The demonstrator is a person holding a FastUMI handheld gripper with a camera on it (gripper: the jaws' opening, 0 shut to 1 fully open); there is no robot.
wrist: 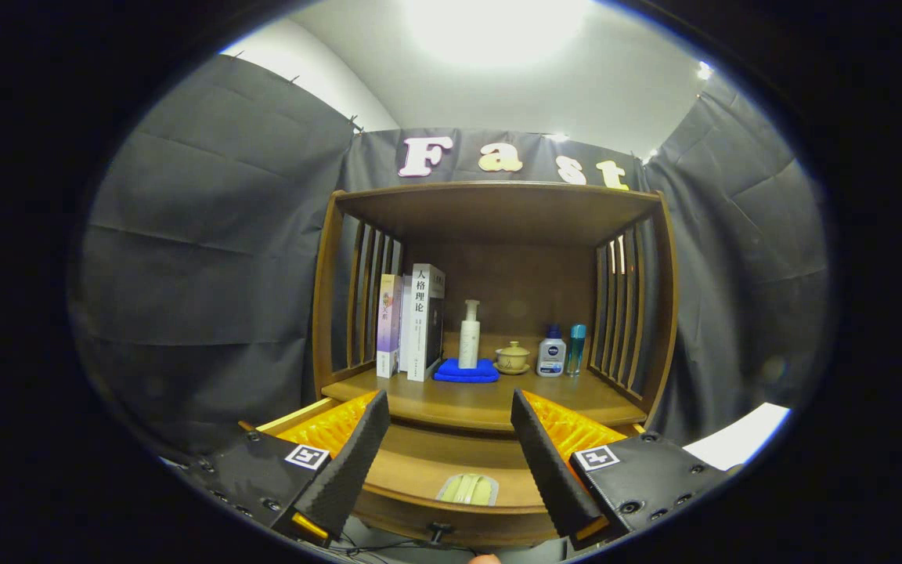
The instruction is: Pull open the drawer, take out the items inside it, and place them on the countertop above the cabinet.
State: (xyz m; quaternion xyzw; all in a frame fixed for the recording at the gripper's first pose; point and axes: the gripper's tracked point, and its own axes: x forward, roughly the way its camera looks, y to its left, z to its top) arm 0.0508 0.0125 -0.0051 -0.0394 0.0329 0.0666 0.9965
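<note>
The wooden cabinet's drawer stands pulled out below the countertop. Near the drawer's front wall, between my fingers and below them, lies a pale green flat packet. The drawer's small dark handle sticks out at its front. My gripper is open and holds nothing. It hovers above the open drawer, with its fingertips level with the countertop's front edge.
On the countertop stand books at the left, a white pump bottle on a folded blue cloth, a lidded tea cup, a white-and-blue bottle and a blue bottle. Slatted side walls and a top shelf enclose it.
</note>
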